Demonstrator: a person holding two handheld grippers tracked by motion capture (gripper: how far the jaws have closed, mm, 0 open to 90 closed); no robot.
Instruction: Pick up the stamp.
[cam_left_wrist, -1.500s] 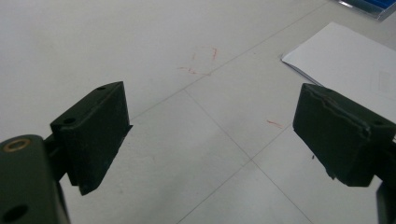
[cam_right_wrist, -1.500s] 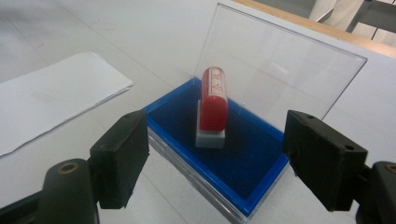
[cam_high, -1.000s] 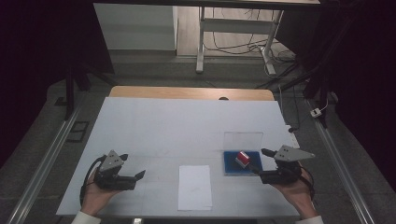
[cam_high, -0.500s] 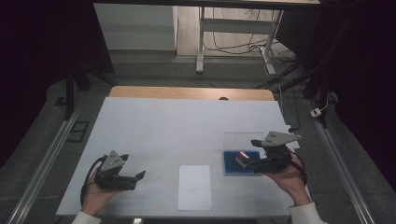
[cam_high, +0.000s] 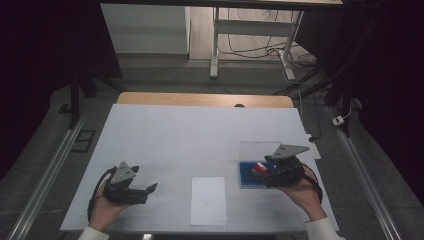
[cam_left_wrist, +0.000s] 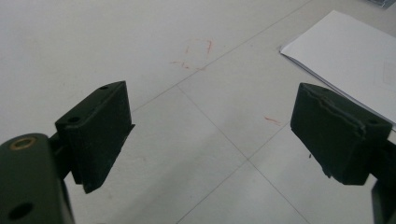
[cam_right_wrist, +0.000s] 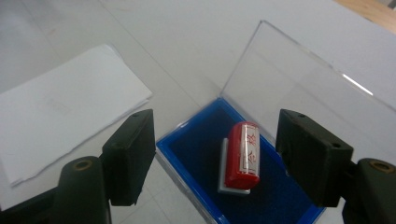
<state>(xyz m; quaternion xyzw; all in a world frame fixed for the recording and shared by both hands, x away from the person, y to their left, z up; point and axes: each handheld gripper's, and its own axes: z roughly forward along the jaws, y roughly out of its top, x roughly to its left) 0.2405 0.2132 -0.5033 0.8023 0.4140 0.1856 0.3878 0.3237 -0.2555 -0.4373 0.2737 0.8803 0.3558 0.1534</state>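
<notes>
High view: I'm holding my right gripper (cam_high: 264, 170) over the blue case (cam_high: 248, 175) at the table's (cam_high: 200, 135) right side, the red stamp (cam_high: 259, 167) lying inside; my left gripper (cam_high: 145, 189) is resting well apart, beyond the paper sheet (cam_high: 208, 200).

Left gripper view: jaws standing wide over bare table, paper's corner (cam_left_wrist: 345, 51) ahead.

Right gripper view: jaws gaping wide, empty. The stamp (cam_right_wrist: 243, 154) is lying straight ahead between them, its long axis running away from me, clear lid (cam_right_wrist: 299, 88) upright behind.

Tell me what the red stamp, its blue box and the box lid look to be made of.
Stamp: glossy plastic, probably; it shines along its red barrel.
Box: blue lining looks like matte felt or foam, no glare.
Lid: clear hard plastic, likely; the table shows through, edges glint.
</notes>
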